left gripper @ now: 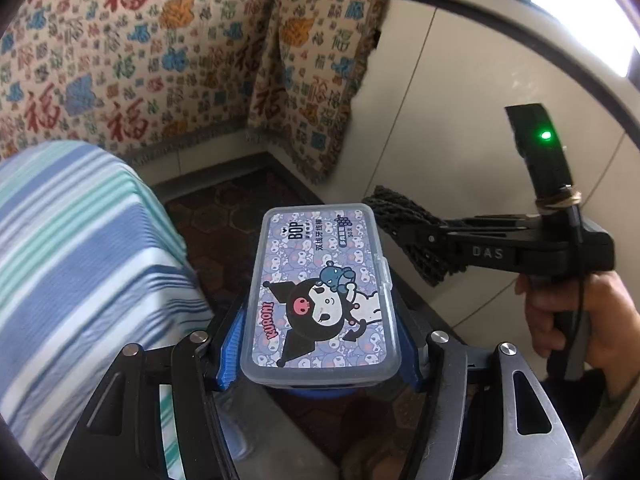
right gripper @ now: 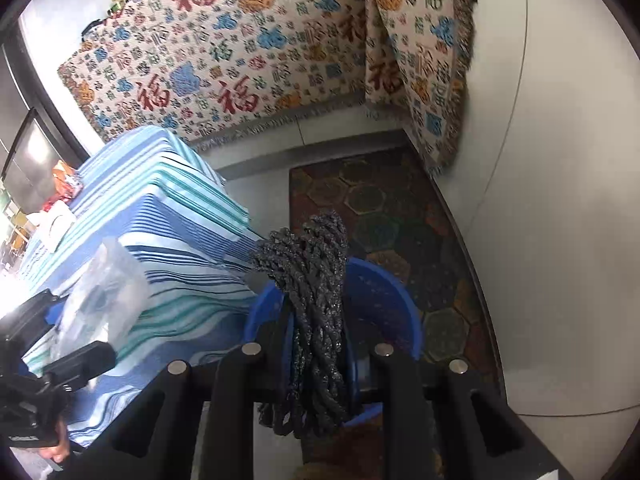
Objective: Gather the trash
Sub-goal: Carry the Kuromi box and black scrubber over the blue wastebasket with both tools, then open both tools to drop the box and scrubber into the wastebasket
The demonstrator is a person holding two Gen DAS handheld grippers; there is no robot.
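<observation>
floss box [left gripper: 322,294] — clamped | black rope [right gripper: 316,320] — hides blue bin [right gripper: 384,300] interior

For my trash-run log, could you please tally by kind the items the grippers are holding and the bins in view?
Plastic floss-pick box, in the left gripper: 1
Dark braided cord bundle, in the right gripper: 1
Blue bin: 1
Total: 3

Two wrist views angled down, close, sharing the striped cloth [left gripper: 80,240] and patterned rug [right gripper: 392,208].
</observation>
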